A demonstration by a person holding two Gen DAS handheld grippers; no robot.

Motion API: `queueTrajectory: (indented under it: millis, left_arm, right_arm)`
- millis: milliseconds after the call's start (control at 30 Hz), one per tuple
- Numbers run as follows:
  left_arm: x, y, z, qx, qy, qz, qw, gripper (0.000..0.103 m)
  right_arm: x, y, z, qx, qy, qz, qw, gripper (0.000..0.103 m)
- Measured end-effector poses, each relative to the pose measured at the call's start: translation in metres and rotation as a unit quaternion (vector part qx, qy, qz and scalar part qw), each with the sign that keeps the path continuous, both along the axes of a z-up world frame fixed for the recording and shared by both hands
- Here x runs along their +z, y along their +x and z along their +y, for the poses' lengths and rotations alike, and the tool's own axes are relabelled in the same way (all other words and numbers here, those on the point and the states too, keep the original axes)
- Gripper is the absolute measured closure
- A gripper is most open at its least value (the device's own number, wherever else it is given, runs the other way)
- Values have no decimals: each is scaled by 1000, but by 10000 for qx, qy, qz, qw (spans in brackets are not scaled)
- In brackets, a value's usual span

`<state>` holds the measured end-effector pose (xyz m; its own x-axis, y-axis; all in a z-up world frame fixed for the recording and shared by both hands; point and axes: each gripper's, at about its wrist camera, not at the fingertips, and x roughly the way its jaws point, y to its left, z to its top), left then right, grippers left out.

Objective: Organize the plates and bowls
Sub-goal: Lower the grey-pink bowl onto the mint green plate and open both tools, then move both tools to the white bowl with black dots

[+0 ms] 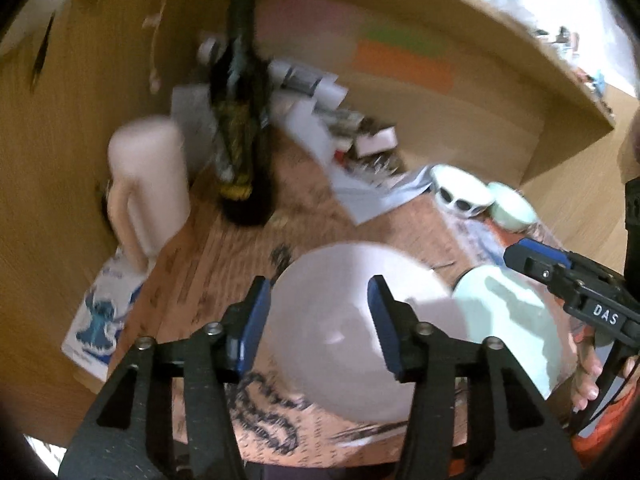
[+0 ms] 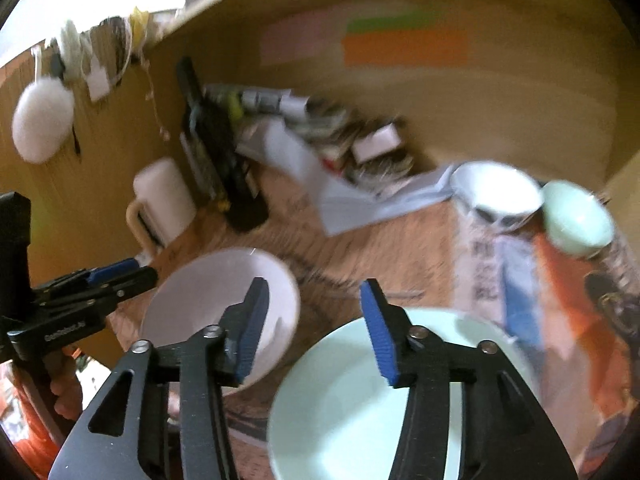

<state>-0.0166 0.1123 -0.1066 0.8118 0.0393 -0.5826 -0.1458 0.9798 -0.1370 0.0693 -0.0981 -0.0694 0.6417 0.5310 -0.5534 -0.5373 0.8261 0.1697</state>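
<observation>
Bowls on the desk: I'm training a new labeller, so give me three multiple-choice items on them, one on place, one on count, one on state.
1. Where is the large mint bowl relative to the large white bowl, in the right wrist view?
A. To its right
B. Stacked inside it
C. Behind it by the bottle

2. How many small bowls sit at the far right?
A. None
B. Two
C. Four

3. How do the left gripper jaws stand?
A. Clamped on the white bowl's rim
B. Open, pressing on nothing
C. Shut on a mug

Answers: 1 A, the bowls sit side by side. 2 B, a white patterned bowl and a small mint bowl. 3 B, the pads stand apart above the bowl.
</observation>
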Motion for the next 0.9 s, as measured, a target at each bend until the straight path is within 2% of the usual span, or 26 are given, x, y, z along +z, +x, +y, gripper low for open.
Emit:
queueTrajectory:
  millis: [267,433,600,733,900]
  left_arm:
    - [40,26,-47,-578,219,-438,9971,36]
    - [54,60,-71,-788,107,-448,9958,30]
    - [62,100,-92,-876,121,-348,9955,20]
    - [60,142,-112,-916,335,-68,9952,19]
    - [49,191,-128,-1086,267,444,9927,19]
  right_arm:
    - [31,14,-57,-538,251,-415,9974,52]
    - [41,28,-86,-828,339,-600,9942,46]
    - [44,49,-107,-1031,424,-638,9917,45]
    - [42,68,-120,-1113,462,-601,9909,45]
    - [35,100,-124,-1170,393,-465,9913,44]
